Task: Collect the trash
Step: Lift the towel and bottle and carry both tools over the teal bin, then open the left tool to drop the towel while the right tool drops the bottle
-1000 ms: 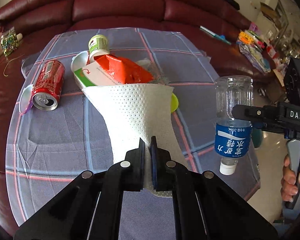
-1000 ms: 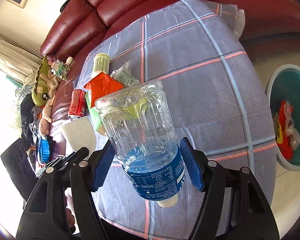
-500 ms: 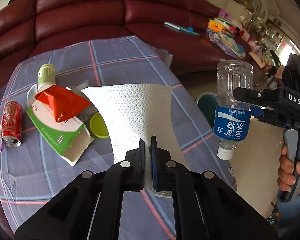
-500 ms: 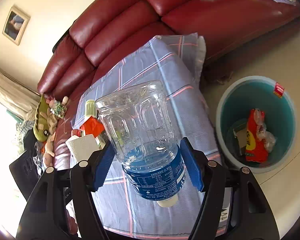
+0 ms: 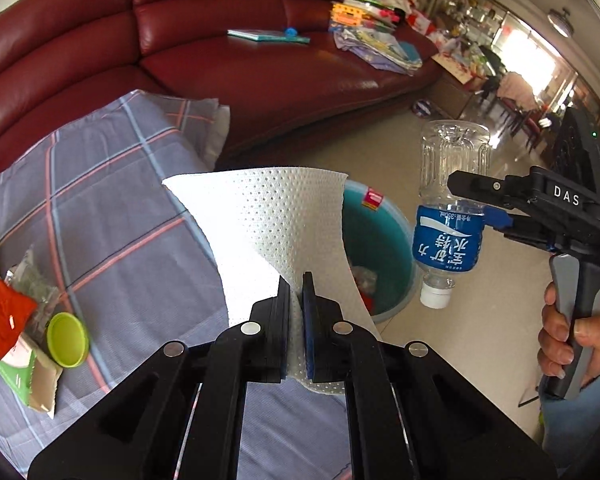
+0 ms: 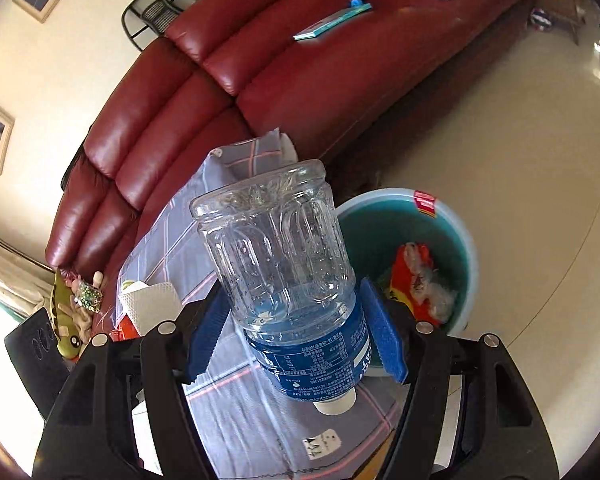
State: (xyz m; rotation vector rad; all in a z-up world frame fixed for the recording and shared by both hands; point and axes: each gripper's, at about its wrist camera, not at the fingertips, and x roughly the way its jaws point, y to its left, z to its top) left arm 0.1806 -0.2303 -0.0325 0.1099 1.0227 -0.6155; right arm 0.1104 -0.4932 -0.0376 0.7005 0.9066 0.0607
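My left gripper (image 5: 296,304) is shut on a white dotted paper towel (image 5: 272,224), held over the table's right edge. My right gripper (image 6: 296,332) is shut on a clear plastic water bottle (image 6: 276,264) with a blue label, held upside down, cap at the bottom. In the left wrist view the bottle (image 5: 448,216) hangs to the right of the teal trash bin (image 5: 384,240). The bin (image 6: 456,232) stands on the floor beside the table and holds an orange wrapper and clear plastic. The towel also shows in the right wrist view (image 6: 152,308).
A grey checked cloth (image 5: 112,208) covers the table. At its left lie an orange wrapper (image 5: 2,312), a green-white packet (image 5: 16,372) and a green lid (image 5: 68,340). A red leather sofa (image 5: 228,64) curves behind. A tiled floor (image 6: 520,128) surrounds the bin.
Both grippers have swung right, from over the table toward the bin, still holding the towel and the bottle. The bin now sits behind the towel and close behind the bottle.
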